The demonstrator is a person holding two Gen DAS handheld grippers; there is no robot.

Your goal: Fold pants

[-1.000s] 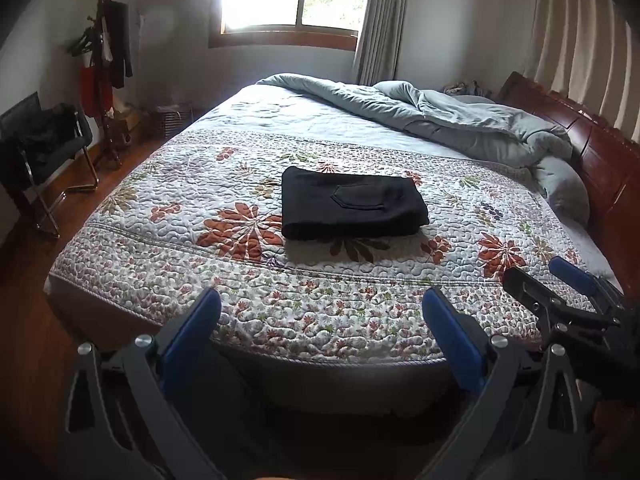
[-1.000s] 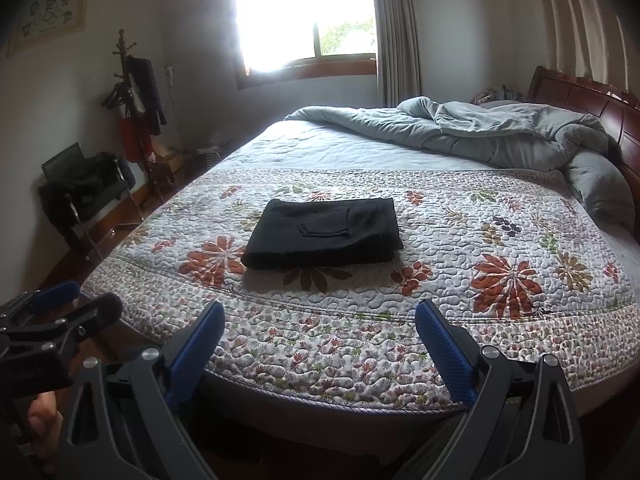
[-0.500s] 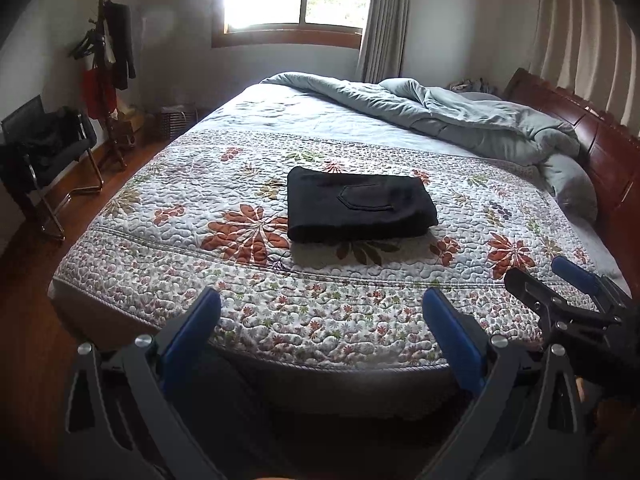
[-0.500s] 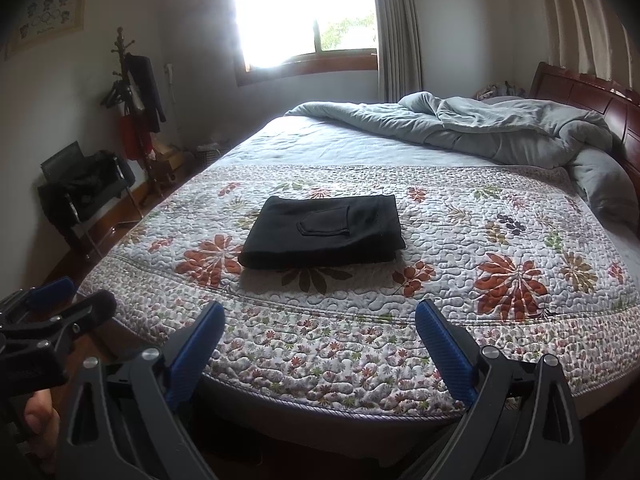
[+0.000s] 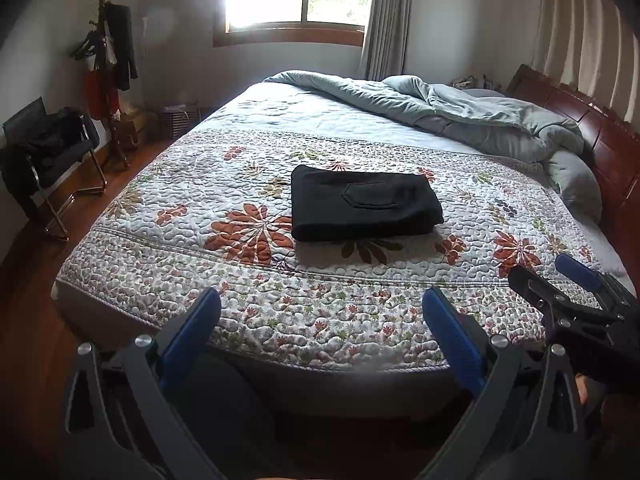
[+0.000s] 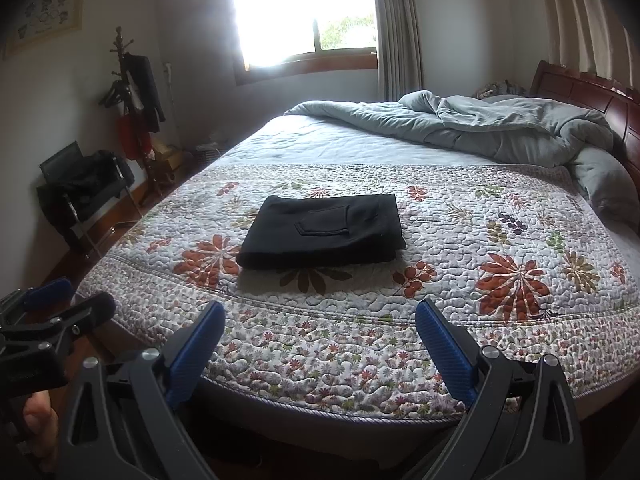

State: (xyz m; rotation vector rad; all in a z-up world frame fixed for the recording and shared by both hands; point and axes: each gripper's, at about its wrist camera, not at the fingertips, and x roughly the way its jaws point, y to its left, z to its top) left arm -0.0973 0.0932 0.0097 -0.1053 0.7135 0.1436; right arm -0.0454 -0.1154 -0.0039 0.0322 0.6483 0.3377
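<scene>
Black pants (image 5: 362, 208) (image 6: 326, 232) lie folded into a neat rectangle on the flowered quilt (image 5: 240, 280) (image 6: 500, 240), a back pocket facing up. My left gripper (image 5: 320, 300) is open and empty, held back from the bed's near edge. My right gripper (image 6: 320, 312) is likewise open and empty, off the near edge. Each gripper shows in the other's view: the right gripper (image 5: 556, 284) at the right side, the left gripper (image 6: 72, 300) at the left side. Neither touches the pants.
A rumpled grey duvet (image 5: 460, 116) is piled at the far right by the wooden headboard (image 5: 600, 136). A black chair (image 5: 44, 152) and a coat rack (image 5: 108, 60) stand on the wooden floor at left. A bright window (image 6: 304, 12) is behind the bed.
Both grippers have drawn slightly back and tilted, so the bed sits a bit lower in view. The pants have not moved and both grippers stay open.
</scene>
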